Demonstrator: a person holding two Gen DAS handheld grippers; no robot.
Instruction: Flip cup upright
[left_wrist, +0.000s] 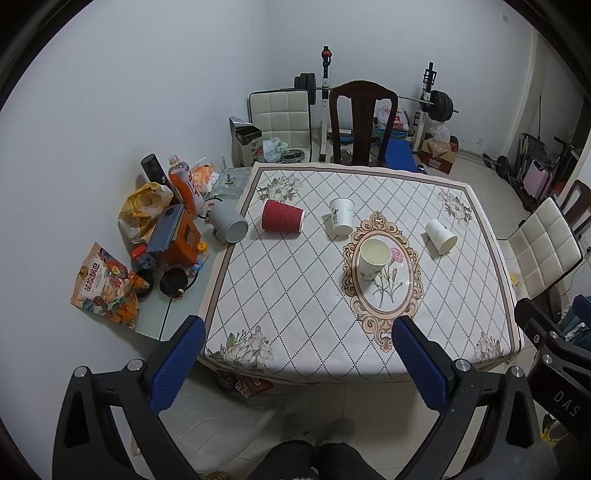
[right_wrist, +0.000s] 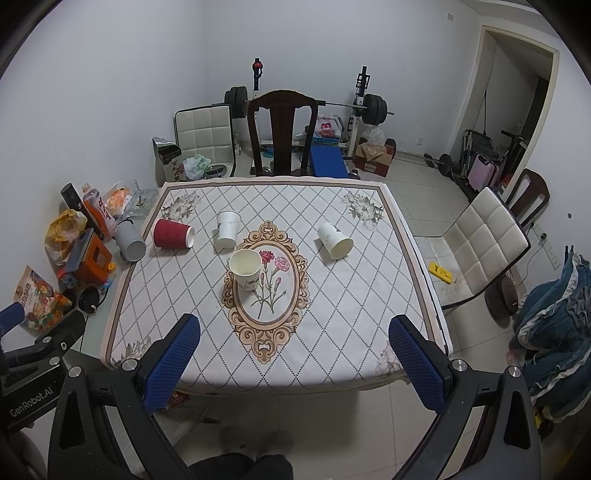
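Observation:
Several paper cups sit on the patterned tablecloth (left_wrist: 295, 280). A red ribbed cup (left_wrist: 281, 216) (right_wrist: 173, 233) lies on its side at the far left. A white cup (left_wrist: 340, 216) (right_wrist: 227, 229) lies tipped near the far middle. Another white cup (left_wrist: 440, 236) (right_wrist: 334, 240) lies on its side at the right. A cream cup (left_wrist: 373, 258) (right_wrist: 245, 269) stands upright on the oval flower motif. A grey ribbed cup (left_wrist: 229, 223) (right_wrist: 130, 240) lies off the cloth at left. My left gripper (left_wrist: 299, 358) and right gripper (right_wrist: 295, 358) are open and empty, back from the table's near edge.
Clutter sits on the table's left strip: snack bag (left_wrist: 107, 288), orange box (left_wrist: 177, 236), bottle (left_wrist: 181, 184). A dark wooden chair (left_wrist: 362, 122) stands at the far side, a white padded chair (right_wrist: 480, 243) at the right. Weight rack (right_wrist: 354, 103) behind.

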